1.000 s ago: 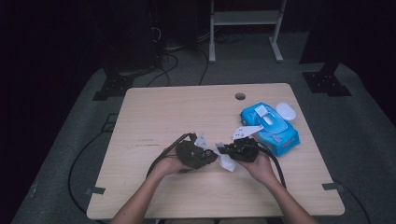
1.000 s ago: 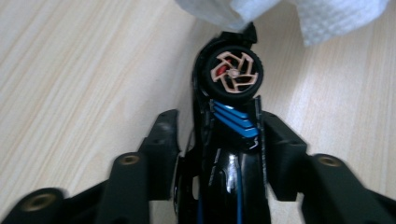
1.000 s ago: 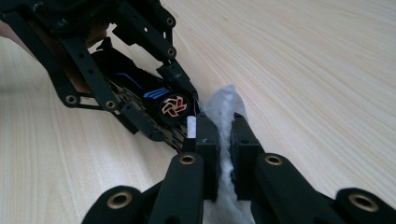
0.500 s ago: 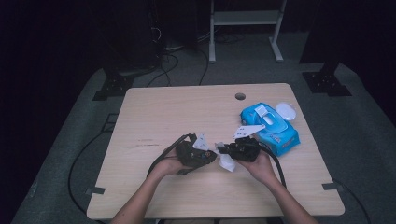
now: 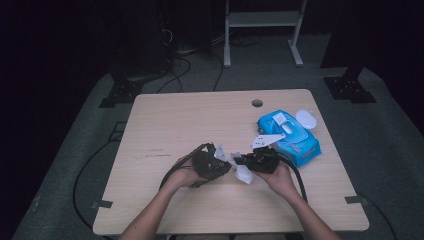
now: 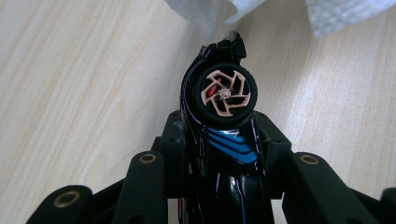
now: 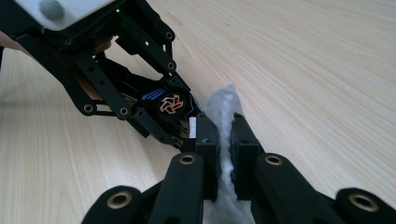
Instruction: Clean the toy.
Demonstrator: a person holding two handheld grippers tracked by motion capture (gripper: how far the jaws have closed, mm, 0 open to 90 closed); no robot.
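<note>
My left gripper [image 6: 224,140] is shut on a glossy black toy car [image 6: 219,154] with blue stripes, whose bronze-spoked wheel [image 6: 225,93] points up between the jaws. Its jaws have just been closing on the car. My right gripper [image 7: 224,135] is shut on a crumpled white wipe [image 7: 223,105], and the wipe's tip touches the car [image 7: 170,105] near its wheel. In the high view both grippers meet tip to tip near the table's front middle, left gripper [image 5: 216,167] facing right gripper [image 5: 245,161], with the wipe [image 5: 243,174] hanging between them.
A blue pack of wipes [image 5: 292,137] lies at the right, its white lid [image 5: 305,119] flipped open. A cable hole [image 5: 257,103] sits near the wooden table's [image 5: 175,125] back edge. Black cables trail from both grippers over the front edge.
</note>
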